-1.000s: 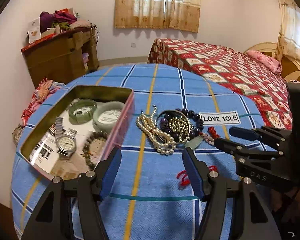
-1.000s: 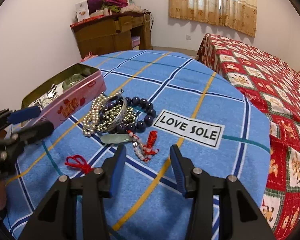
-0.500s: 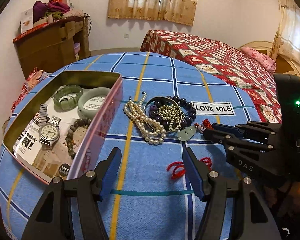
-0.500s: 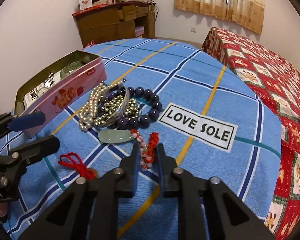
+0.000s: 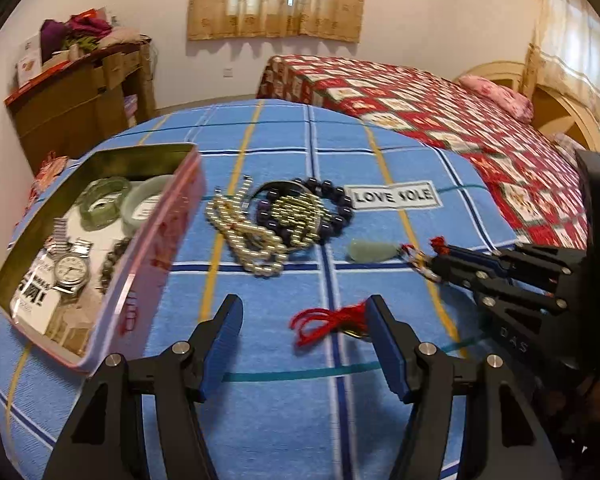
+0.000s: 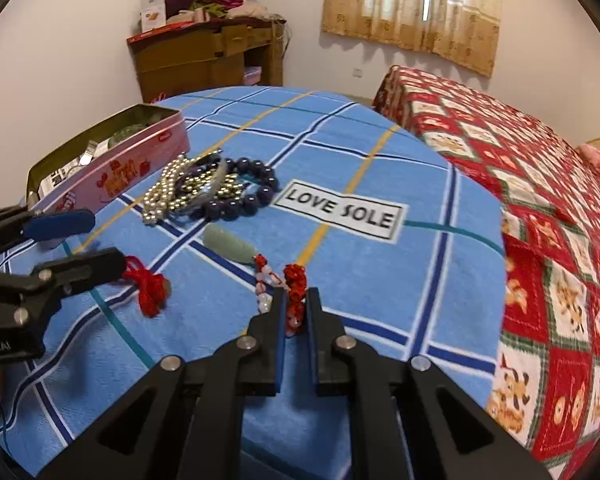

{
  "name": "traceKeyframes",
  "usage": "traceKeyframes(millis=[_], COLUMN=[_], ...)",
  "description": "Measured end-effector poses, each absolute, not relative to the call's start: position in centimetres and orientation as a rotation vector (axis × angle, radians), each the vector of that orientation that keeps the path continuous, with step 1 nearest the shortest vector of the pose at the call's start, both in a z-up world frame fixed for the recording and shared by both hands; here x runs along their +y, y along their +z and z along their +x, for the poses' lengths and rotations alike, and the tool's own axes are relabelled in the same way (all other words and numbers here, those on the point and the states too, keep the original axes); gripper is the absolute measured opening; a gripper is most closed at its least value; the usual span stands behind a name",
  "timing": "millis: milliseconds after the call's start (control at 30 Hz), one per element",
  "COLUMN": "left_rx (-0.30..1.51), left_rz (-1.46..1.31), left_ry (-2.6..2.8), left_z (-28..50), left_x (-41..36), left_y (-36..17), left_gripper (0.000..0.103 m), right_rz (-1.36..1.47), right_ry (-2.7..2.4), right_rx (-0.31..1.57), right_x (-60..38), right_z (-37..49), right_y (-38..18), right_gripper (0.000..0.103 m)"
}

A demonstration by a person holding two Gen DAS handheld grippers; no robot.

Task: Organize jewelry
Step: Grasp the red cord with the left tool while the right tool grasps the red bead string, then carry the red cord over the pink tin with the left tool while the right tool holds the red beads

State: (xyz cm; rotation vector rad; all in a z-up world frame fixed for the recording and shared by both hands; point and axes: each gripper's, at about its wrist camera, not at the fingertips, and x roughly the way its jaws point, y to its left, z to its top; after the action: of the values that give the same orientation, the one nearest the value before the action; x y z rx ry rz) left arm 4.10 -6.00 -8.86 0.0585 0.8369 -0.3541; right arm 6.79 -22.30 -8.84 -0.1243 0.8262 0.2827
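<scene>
My right gripper (image 6: pixel 295 312) is shut on the red cord (image 6: pixel 295 280) of a pale green jade pendant (image 6: pixel 228 245), which trails on the blue cloth; it also shows in the left wrist view (image 5: pixel 371 250). My left gripper (image 5: pixel 302 312) is open, with a red knotted cord charm (image 5: pixel 332 320) lying between its fingers. A pile of pearl, gold and dark bead strands (image 5: pixel 276 216) lies beside an open pink tin (image 5: pixel 160 240) holding a watch (image 5: pixel 71 270) and green bangles (image 5: pixel 104 200).
The blue checked cloth (image 6: pixel 380 280) has a "LOVE SOLE" label (image 6: pixel 340 210). A bed with a red patterned cover (image 6: pixel 520 184) lies to the right. A wooden desk (image 6: pixel 208 56) with clutter stands against the far wall.
My right gripper has closed on the pendant's red cord and pulled the pendant away from the bead pile. My left gripper has moved nearer the red knotted charm.
</scene>
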Motion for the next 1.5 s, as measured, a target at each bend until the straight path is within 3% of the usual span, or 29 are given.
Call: traceKeyframes(millis=[133,300,333,367,567,1500], left_rx=[0.908,0.924,0.927,0.930,0.891,0.787], left_rz=[0.032,-0.012,-0.014,-0.017,-0.027,-0.025], left_ry=[-0.424,-0.454,-0.460,-0.465,-0.447,-0.313], left_z=[5.1,5.2,5.1,5.1,4.4,3.5], left_x=[-6.7,-6.2,-6.3,-6.2,-5.9,-4.1], left_y=[-10.1,-10.4,-10.4,-10.5,-10.1,-8.4], left_gripper=[0.060,0.029,0.015,0.010,0.005,0.005], right_rz=[-0.126,-0.137,-0.140,-0.142,-0.149,-0.148], right_ry=[0.289,0.290,0.290,0.290,0.294,0.350], right_rx=[0.818,0.798,0.793,0.790,0.773,0.756], right_x=[-21.8,-21.5,-21.4,-21.4,-21.2,-19.5], right_z=[7.0,7.0,6.9,6.9,6.8,5.6], right_y=[-9.1,-9.3,-9.3,-9.3,-9.5,-8.6], right_gripper=[0.011,0.012,0.012,0.012,0.012,0.011])
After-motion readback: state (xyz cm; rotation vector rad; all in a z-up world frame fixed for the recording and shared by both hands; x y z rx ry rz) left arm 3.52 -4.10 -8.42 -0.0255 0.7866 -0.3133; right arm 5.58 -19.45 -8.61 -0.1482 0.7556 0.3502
